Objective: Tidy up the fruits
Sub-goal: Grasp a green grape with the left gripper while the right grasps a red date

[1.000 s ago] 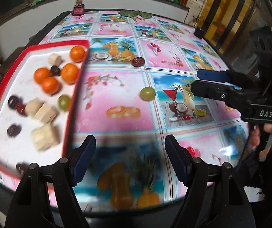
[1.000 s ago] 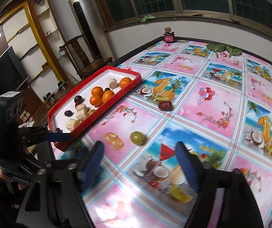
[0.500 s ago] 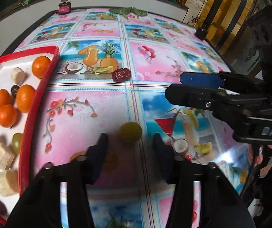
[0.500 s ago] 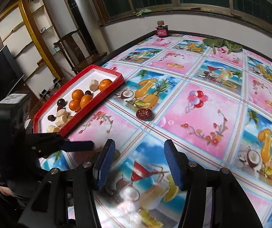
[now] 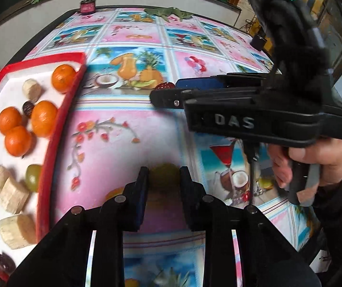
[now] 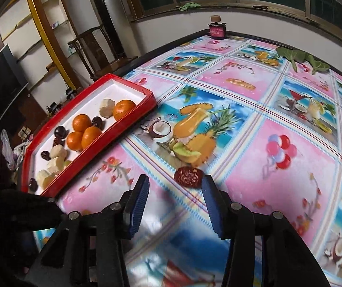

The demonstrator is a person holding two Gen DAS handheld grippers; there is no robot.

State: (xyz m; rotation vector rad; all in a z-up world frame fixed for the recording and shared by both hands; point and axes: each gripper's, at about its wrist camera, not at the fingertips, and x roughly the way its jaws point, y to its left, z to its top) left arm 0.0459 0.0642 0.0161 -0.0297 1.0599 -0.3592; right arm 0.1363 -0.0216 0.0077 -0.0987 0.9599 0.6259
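A green grape point(image 5: 164, 174) lies on the fruit-print tablecloth, and my left gripper point(image 5: 164, 175) is shut on it, one finger on each side. A dark red date point(image 6: 188, 176) lies on the cloth just ahead of my right gripper point(image 6: 175, 186), which is open and empty; the date sits near its right fingertip point(image 6: 208, 184). In the left wrist view the right gripper point(image 5: 168, 88) reaches across and partly hides the date point(image 5: 165, 85). The red tray point(image 5: 58, 119) on the left holds several oranges point(image 5: 43, 118), banana pieces, dark dates and a green grape point(image 5: 32, 177).
A small dark red jar point(image 6: 216, 29) stands at the table's far edge. Green leaves point(image 6: 300, 58) lie at the far right. The tray point(image 6: 132, 117) also shows in the right wrist view. A chair and shelves stand beyond the table's left side.
My left gripper moved forward and closed around the green grape. My right gripper advanced toward the dark red date, still open.
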